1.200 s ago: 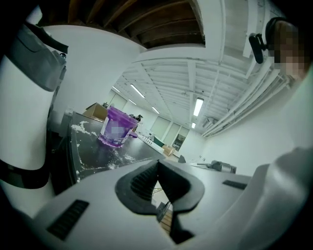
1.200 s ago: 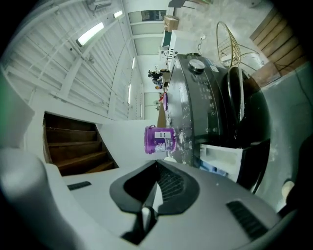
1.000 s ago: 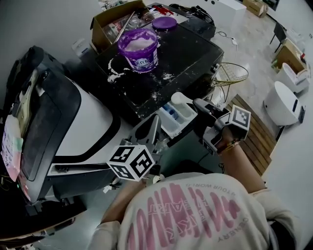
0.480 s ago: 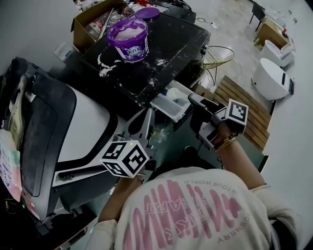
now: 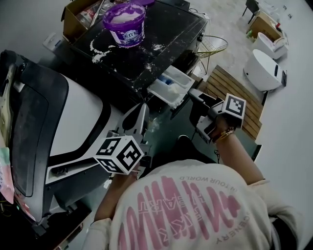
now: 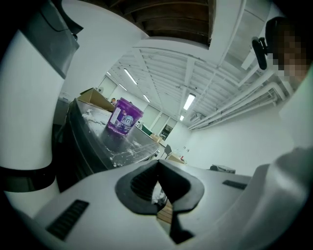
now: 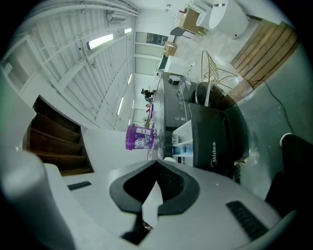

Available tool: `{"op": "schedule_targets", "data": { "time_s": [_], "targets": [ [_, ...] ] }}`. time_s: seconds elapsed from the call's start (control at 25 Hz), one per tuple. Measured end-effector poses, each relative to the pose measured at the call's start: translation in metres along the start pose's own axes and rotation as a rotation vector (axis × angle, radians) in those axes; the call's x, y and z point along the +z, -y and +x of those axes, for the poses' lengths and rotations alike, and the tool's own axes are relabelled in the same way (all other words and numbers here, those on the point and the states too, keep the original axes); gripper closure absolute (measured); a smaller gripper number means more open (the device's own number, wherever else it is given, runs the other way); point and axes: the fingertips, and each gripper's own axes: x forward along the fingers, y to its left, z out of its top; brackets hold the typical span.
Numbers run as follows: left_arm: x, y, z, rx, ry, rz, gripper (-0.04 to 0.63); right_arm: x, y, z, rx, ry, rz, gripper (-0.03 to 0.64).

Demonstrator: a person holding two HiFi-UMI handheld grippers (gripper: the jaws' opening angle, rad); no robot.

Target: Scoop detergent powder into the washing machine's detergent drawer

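A purple detergent tub point(image 5: 124, 22) point(image 6: 124, 117) point(image 7: 139, 137) stands open and full of white powder on the black washing machine top point(image 5: 146, 49). The detergent drawer point(image 5: 164, 90) point(image 7: 182, 139) is pulled out from the machine's front and has white powder in it. My right gripper point(image 5: 191, 93) point(image 7: 156, 168) is shut just right of the drawer. A white scoop handle shows between its pads, and the scoop's point(image 7: 168, 160) bowl peeks out above them. My left gripper point(image 5: 143, 113) point(image 6: 157, 168) is shut on nothing, below and left of the drawer.
Spilled powder point(image 5: 98, 51) streaks the machine top. A white and black appliance point(image 5: 78, 122) stands to the left. A cardboard box point(image 5: 78, 14) sits behind the tub. A wire basket point(image 5: 215, 46), wooden slats point(image 5: 234, 88) and a white round unit point(image 5: 261, 63) lie to the right.
Both grippers have sunk and drawn back a little from the machine. The left gripper's tips are further from the drawer. The head view has shifted, so the tub sits higher in the picture.
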Motion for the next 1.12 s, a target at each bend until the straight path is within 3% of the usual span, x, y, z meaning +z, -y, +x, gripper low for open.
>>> {"op": "schedule_targets", "data": {
  "time_s": [0.32, 0.48, 0.84, 1.12],
  "targets": [
    [0.007, -0.017, -0.005, 0.039, 0.034, -0.026, 0.594, -0.003, 0.023, 0.016, -0.103, -0.054, -0.077, 0.617],
    [0.014, -0.024, -0.008, 0.064, 0.062, -0.037, 0.594, 0.000, 0.026, 0.025, -0.164, -0.095, -0.219, 0.617],
    [0.024, -0.034, -0.016, 0.108, 0.116, -0.055, 0.594, -0.013, 0.024, 0.046, -0.219, -0.222, -0.449, 0.617],
    [0.029, -0.041, -0.021, 0.125, 0.141, -0.064, 0.594, -0.032, 0.022, 0.054, -0.267, -0.353, -0.694, 0.617]
  ]
}}
